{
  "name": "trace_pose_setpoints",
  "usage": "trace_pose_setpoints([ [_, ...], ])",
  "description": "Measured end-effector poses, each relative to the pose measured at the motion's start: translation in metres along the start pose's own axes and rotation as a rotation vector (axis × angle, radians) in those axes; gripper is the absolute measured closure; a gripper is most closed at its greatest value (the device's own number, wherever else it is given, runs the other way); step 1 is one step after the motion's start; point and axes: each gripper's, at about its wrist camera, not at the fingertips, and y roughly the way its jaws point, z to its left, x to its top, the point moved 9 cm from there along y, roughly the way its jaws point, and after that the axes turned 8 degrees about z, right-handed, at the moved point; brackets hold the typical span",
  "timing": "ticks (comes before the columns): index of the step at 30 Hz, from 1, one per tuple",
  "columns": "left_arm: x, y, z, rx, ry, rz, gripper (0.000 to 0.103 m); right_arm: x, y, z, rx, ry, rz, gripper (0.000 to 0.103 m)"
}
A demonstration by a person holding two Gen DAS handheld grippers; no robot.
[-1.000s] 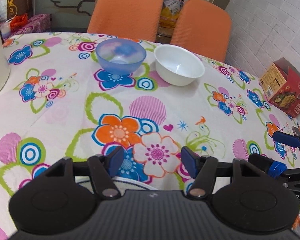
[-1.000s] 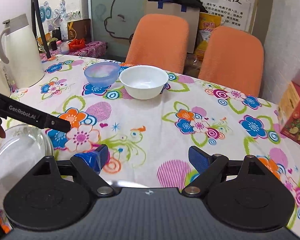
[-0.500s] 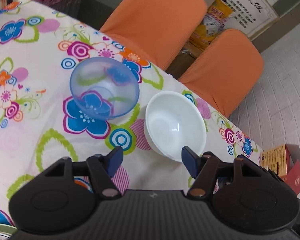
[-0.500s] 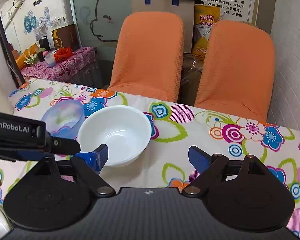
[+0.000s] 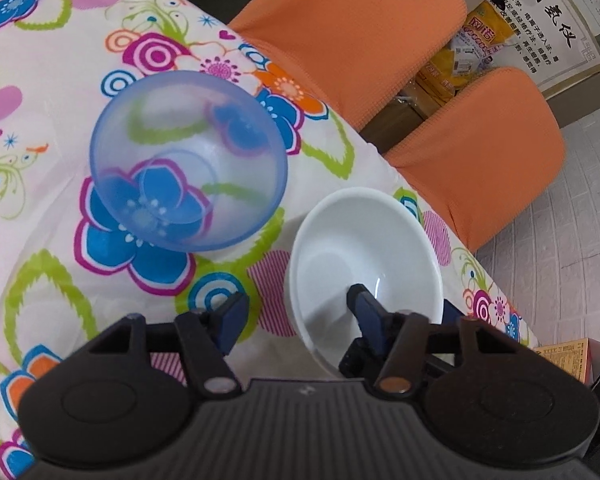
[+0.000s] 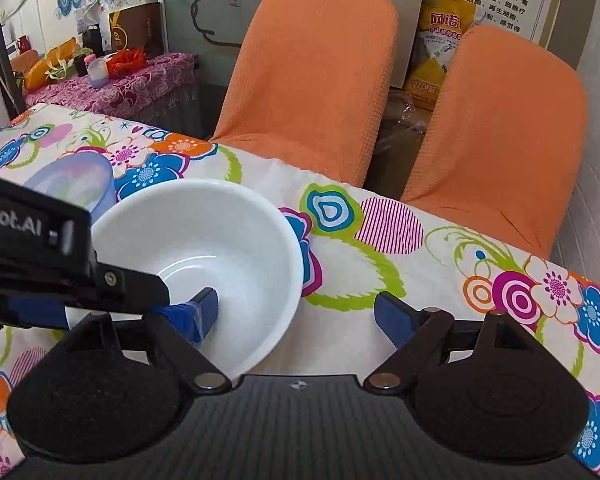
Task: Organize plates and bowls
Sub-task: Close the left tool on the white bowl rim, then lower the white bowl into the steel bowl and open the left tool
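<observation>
A white bowl [image 5: 340, 248] stands upright on the flowered tablecloth, close to the table's far edge. A translucent blue bowl [image 5: 188, 160] stands just left of it; whether they touch I cannot tell. My left gripper [image 5: 298, 304] is open and straddles the white bowl's left rim, with one finger inside and one outside. In the right wrist view, my right gripper [image 6: 294, 310] is open over the white bowl [image 6: 220, 232], astride its near right rim. The left gripper's body [image 6: 60, 260] hides most of the blue bowl [image 6: 76, 184].
Two orange chairs [image 6: 312, 76] [image 6: 500, 120] are pushed against the table's far edge. A printed box [image 5: 560, 356] sits at the right of the tablecloth [image 5: 40, 240]. A side table with a purple cloth [image 6: 120, 84] and clutter stands beyond the table at the left.
Both grippers have moved forward across the table to the white bowl. Each now has one finger inside its rim. Both stay open.
</observation>
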Motion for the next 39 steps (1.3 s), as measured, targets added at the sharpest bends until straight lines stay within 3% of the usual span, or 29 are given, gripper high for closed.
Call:
trace_pose_setpoints([
  [1, 0.001, 0.001, -0.001, 0.004, 0.012, 0.000, 0.053, 0.000, 0.000, 0.000, 0.007, 0.000, 0.000, 0.034],
  [3, 0.001, 0.004, -0.005, -0.011, 0.043, 0.013, 0.077, -0.002, -0.003, 0.003, 0.020, -0.011, -0.003, 0.037],
  [4, 0.000, 0.005, -0.006, -0.008, 0.058, 0.023, 0.080, -0.003, -0.006, 0.007, 0.038, -0.015, -0.004, 0.040],
  [6, -0.003, 0.007, -0.008, -0.007, 0.090, 0.032, 0.091, -0.007, -0.012, 0.016, 0.095, -0.013, 0.003, 0.054],
  [10, -0.018, 0.001, -0.011, 0.010, 0.170, 0.041, 0.097, -0.018, -0.025, 0.028, 0.082, -0.048, 0.011, 0.058],
  [18, -0.074, -0.033, -0.021, -0.008, 0.293, 0.079, 0.097, -0.054, -0.080, 0.032, 0.066, -0.028, -0.014, 0.057],
  [29, -0.201, -0.099, -0.028, -0.091, 0.423, 0.140, 0.097, -0.143, -0.179, 0.043, -0.021, -0.014, -0.035, 0.055],
  [39, -0.276, -0.115, 0.006, -0.093, 0.507, 0.181, 0.097, -0.214, -0.203, 0.065, -0.033, 0.042, -0.043, 0.055],
])
